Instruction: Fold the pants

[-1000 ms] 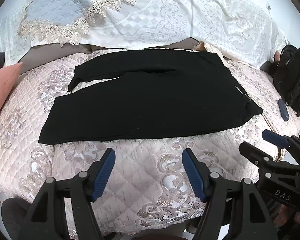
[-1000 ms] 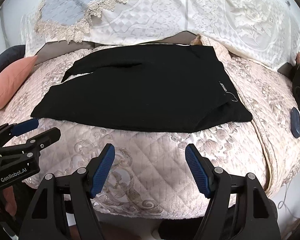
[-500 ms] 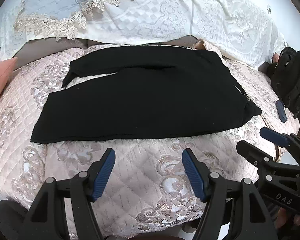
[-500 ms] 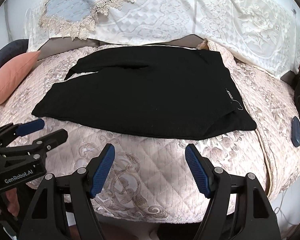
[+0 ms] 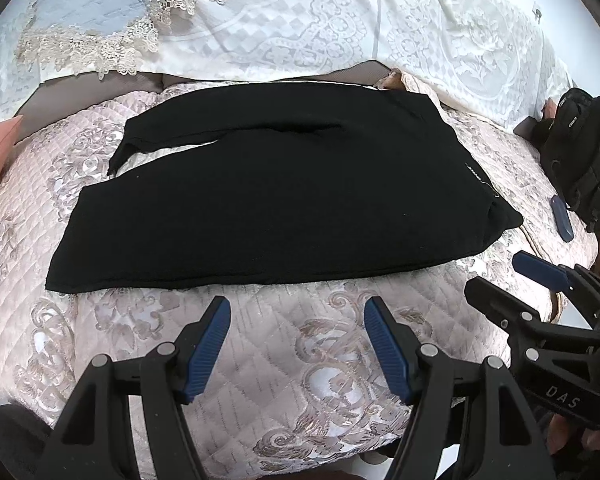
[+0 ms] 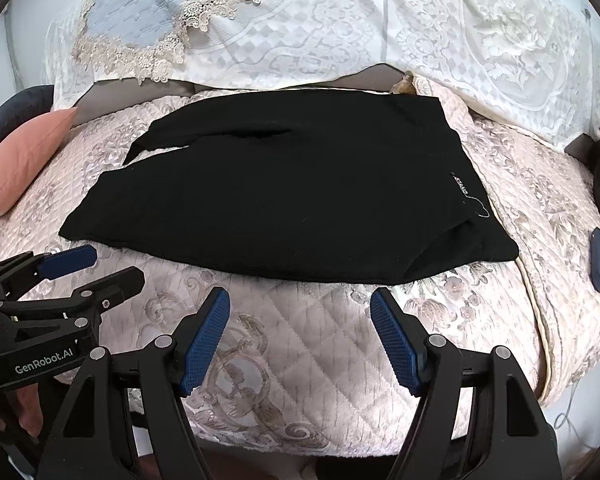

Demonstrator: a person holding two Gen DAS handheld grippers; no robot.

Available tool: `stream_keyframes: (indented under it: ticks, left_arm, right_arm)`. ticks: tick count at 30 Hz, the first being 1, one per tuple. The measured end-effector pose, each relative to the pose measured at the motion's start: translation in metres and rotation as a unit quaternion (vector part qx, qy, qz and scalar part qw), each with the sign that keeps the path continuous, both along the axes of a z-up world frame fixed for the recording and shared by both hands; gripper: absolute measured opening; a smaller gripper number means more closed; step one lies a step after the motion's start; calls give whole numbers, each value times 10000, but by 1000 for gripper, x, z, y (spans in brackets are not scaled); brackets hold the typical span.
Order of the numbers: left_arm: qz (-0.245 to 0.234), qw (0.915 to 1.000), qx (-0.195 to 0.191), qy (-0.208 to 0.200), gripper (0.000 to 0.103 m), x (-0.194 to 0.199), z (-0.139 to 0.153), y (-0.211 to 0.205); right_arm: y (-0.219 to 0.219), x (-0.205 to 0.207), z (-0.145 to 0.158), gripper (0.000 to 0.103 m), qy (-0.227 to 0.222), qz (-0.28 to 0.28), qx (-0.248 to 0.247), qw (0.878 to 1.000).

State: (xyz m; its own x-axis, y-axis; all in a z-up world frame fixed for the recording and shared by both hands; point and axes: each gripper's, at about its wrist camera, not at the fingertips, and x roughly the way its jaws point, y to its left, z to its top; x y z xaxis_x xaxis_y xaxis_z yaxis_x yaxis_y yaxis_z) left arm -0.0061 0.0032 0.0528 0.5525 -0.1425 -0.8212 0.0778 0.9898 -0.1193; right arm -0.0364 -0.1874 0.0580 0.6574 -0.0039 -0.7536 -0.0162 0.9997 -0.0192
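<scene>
From the left wrist view, the black pants (image 5: pixel 276 196) lie spread flat across the middle of the frame on the quilted bed (image 5: pixel 292 344), waistband toward the right, legs running to the left, the far leg splayed off at the upper left. The left hand-held gripper (image 5: pixel 296 320) hovers at the bottom centre with its jaws wide apart and nothing between them, short of the near hem. The right hand-held gripper (image 5: pixel 500 276) pokes in at the lower right, also spread.

From the right wrist view, the pants (image 6: pixel 292 192) fill the centre, the waistband label (image 6: pixel 460 186) at right. The right hand-held gripper (image 6: pixel 300 312) is wide and empty at the bottom.

No fold looks started, I'd say. Next, each gripper likely needs to pinch an edge, waist and cuff, to bring one leg over the other.
</scene>
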Motion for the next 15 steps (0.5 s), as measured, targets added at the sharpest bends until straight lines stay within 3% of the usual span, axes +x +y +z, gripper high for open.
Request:
stream_keyframes:
  ticks: [15]
  left_arm:
    - [-9,10000,6,94,72,17,-5,0]
  right_arm:
    - [-6,16,-9,73,115,28,41,9999]
